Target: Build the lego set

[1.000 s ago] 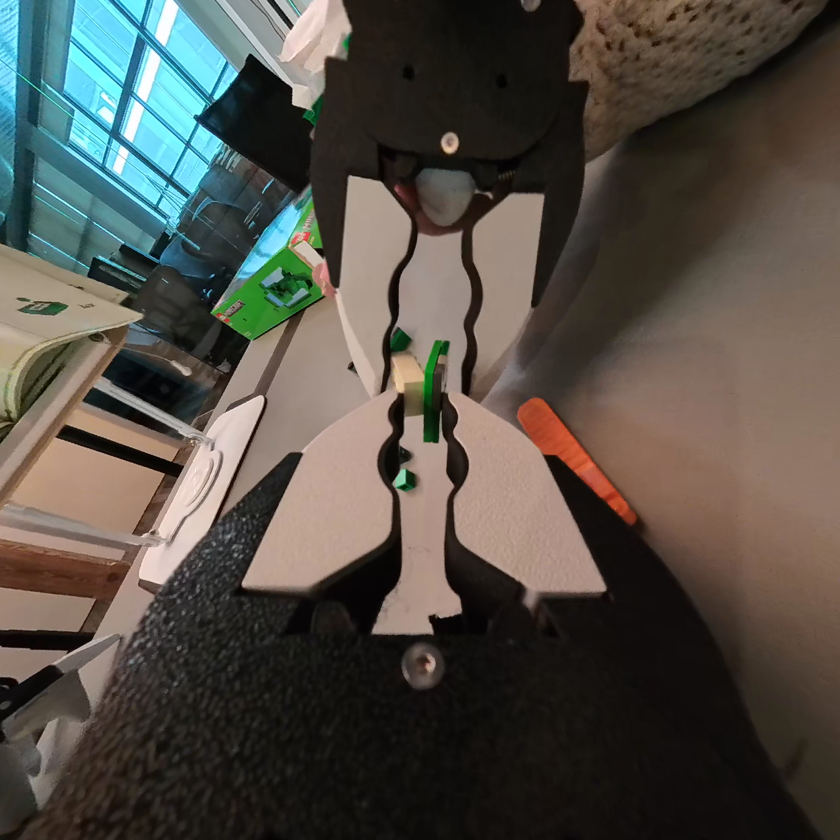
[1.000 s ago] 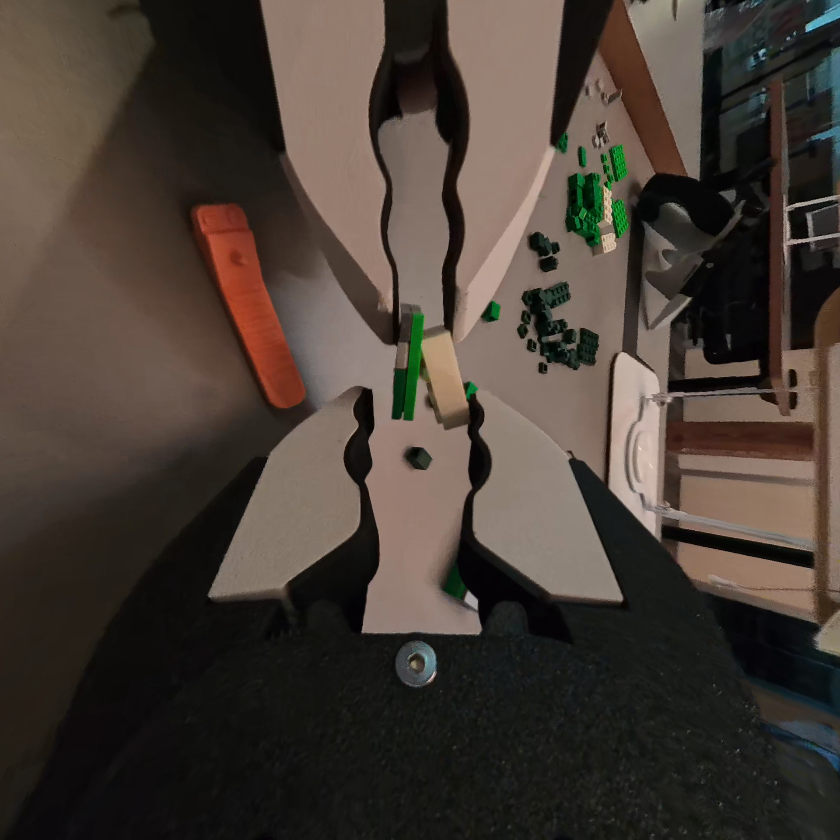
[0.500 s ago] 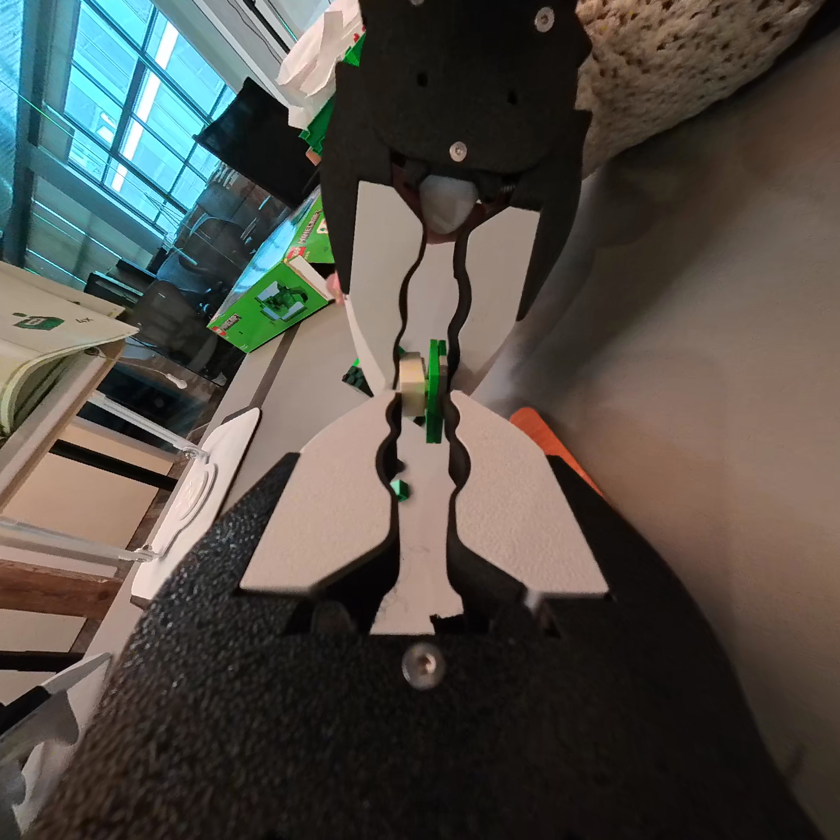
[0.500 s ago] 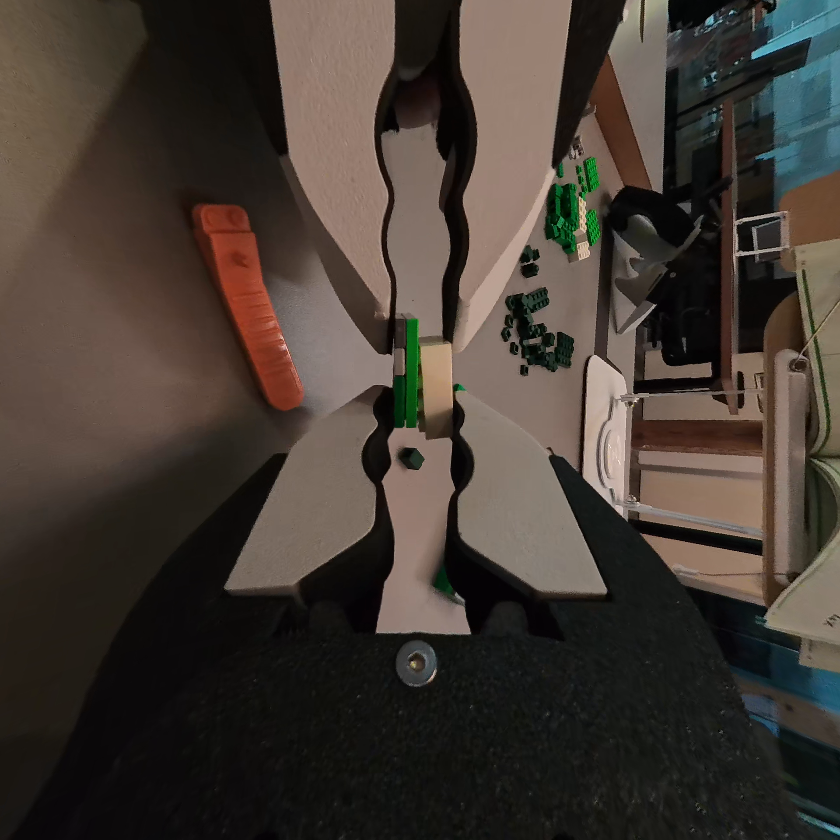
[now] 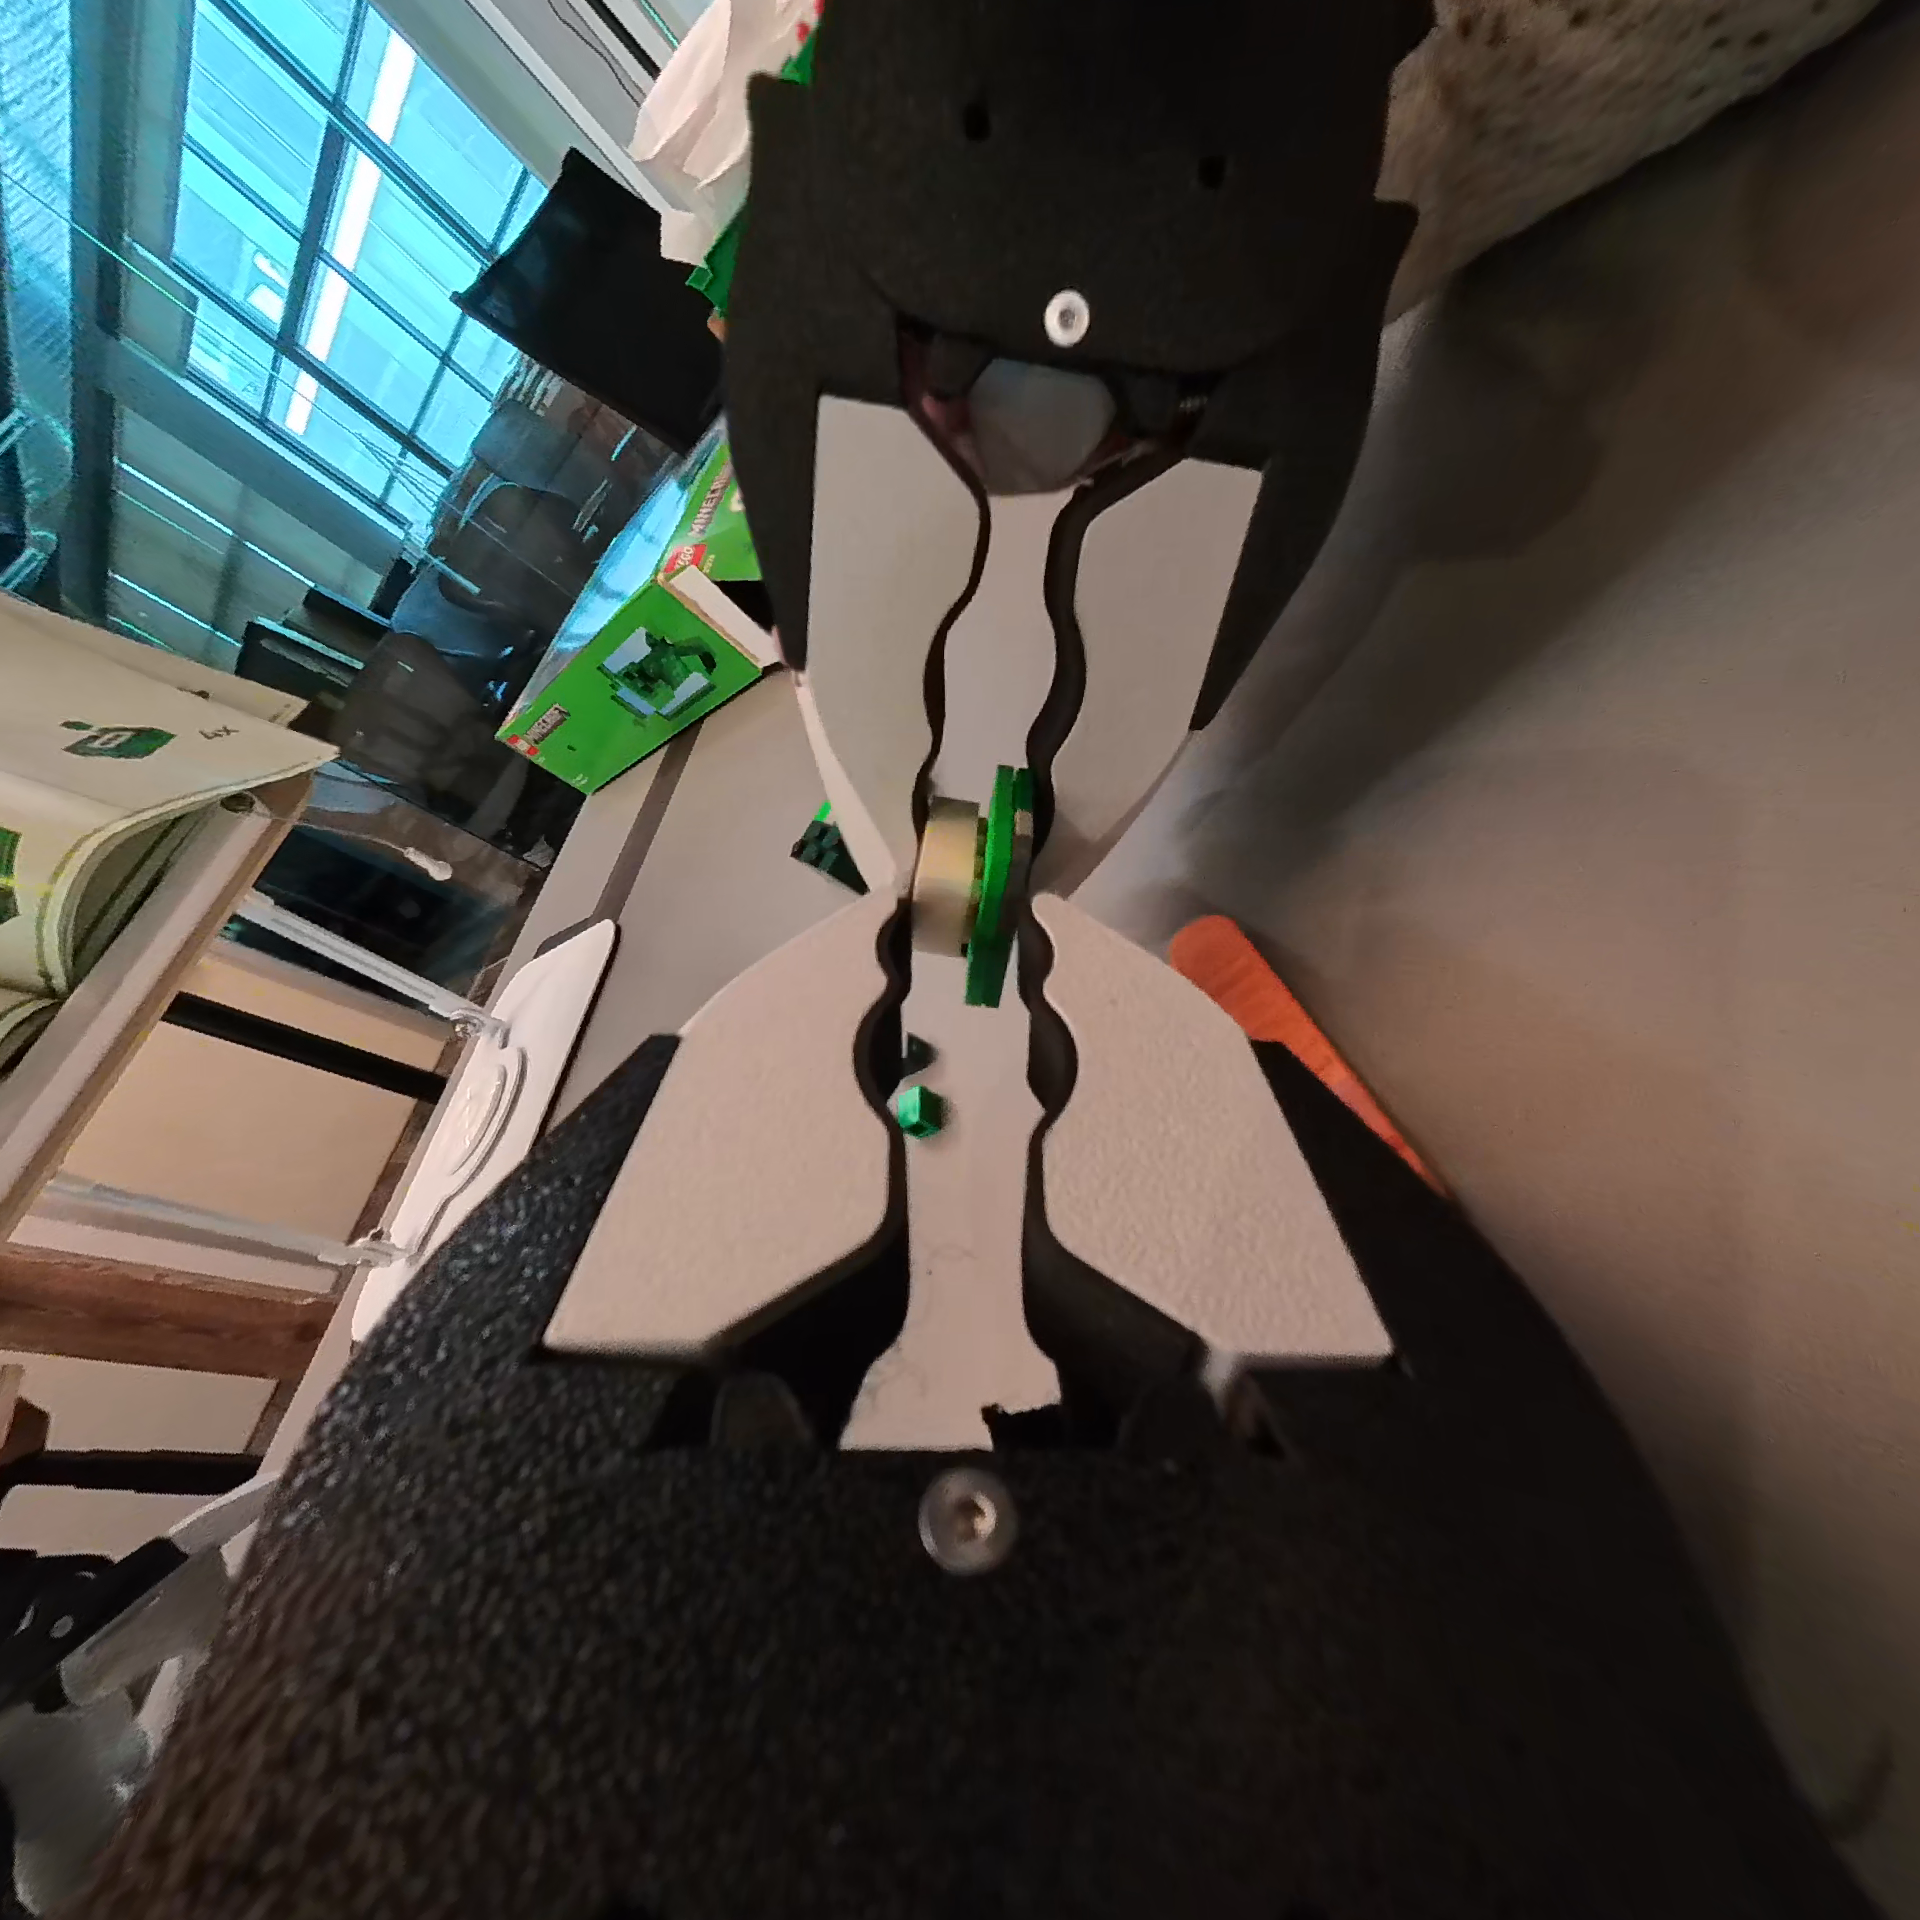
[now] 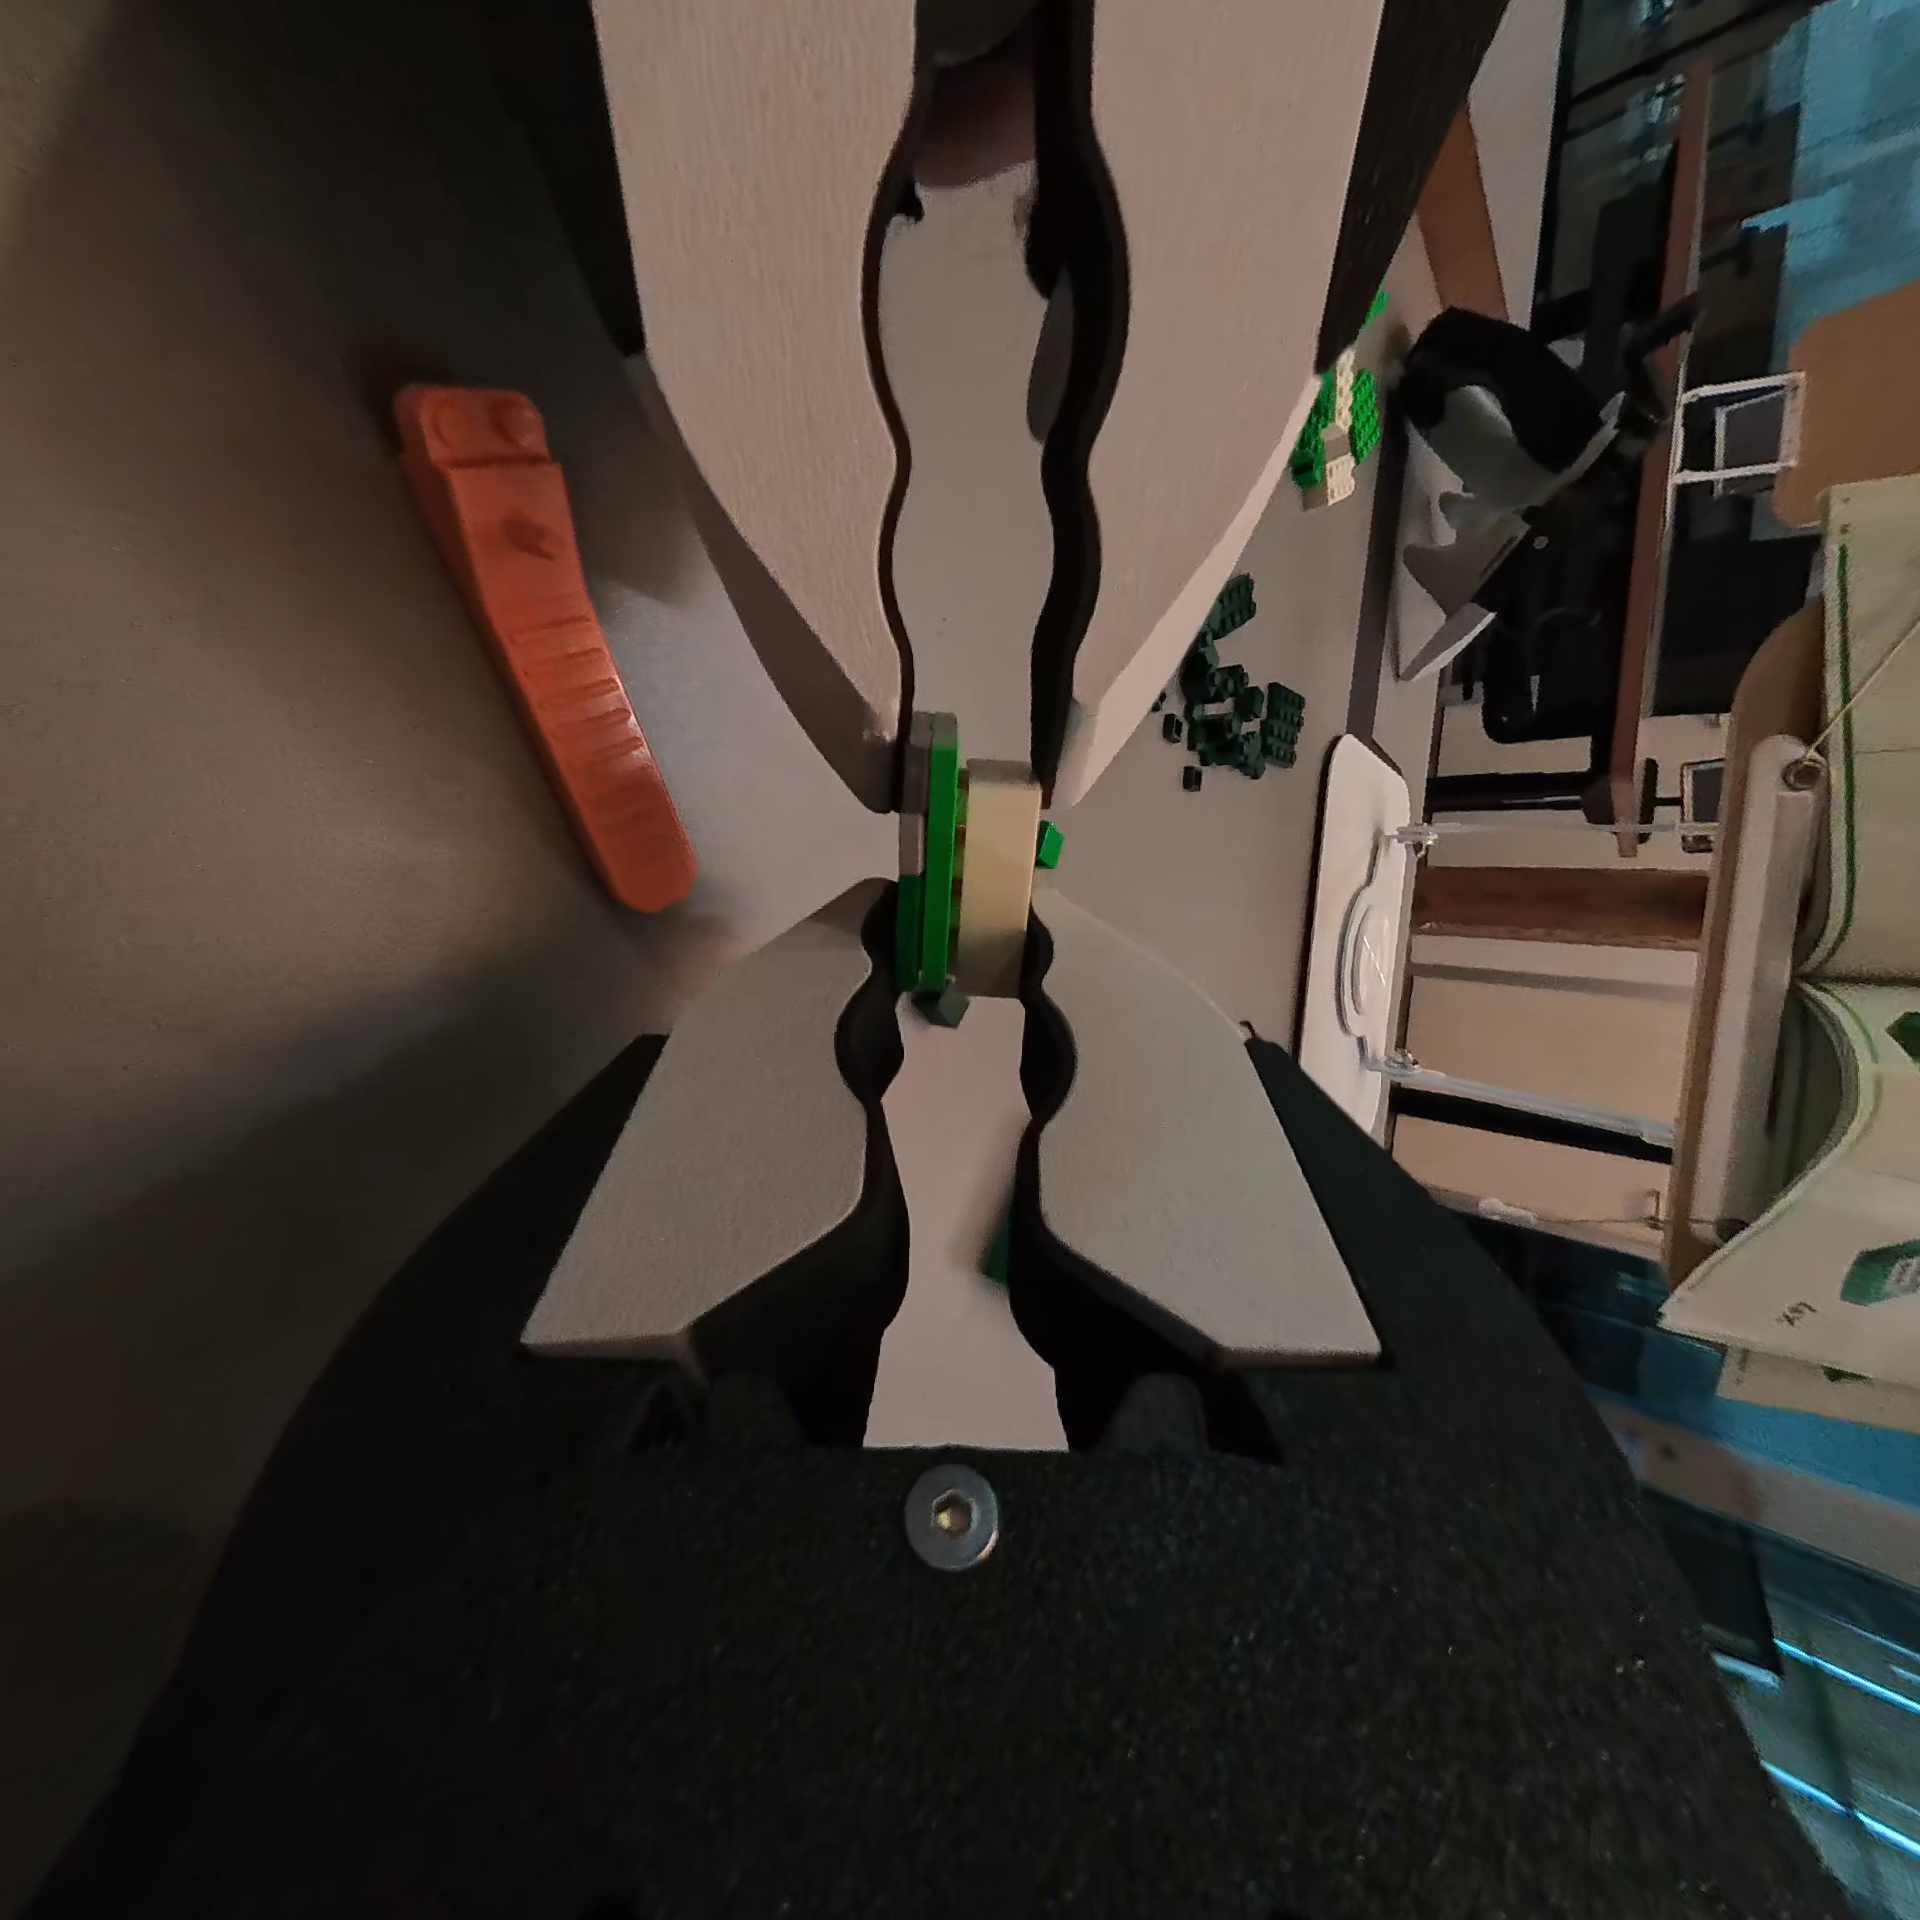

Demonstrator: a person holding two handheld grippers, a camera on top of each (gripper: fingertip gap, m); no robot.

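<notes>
Both grippers meet tip to tip over the grey table. Left gripper has its jaws drawn in on a small assembly, a tan brick pressed flat against a green plate; the right gripper reaches in from the opposite side and squeezes the same stack, so in the right wrist view the green plate sits toward 9 o'clock and the tan brick toward 3 o'clock, with a thin grey piece backing the plate.

An orange brick separator lies on the table at 10 o'clock from the held stack. Loose dark green bricks are scattered at 2 o'clock, and a lighter green-and-white cluster lies farther off at 1 o'clock, partly hidden by the other gripper's finger. A single small green stud rests on the table between the left gripper's fingers (just below the stack). A green set box stands at 10 o'clock in the left view, and an open instruction booklet sits on a stand at 9 o'clock.

A second ago the tan brick was tilted away from the plate with a gap showing; now the two lie flush, and both cameras sit closer to the stack.
</notes>
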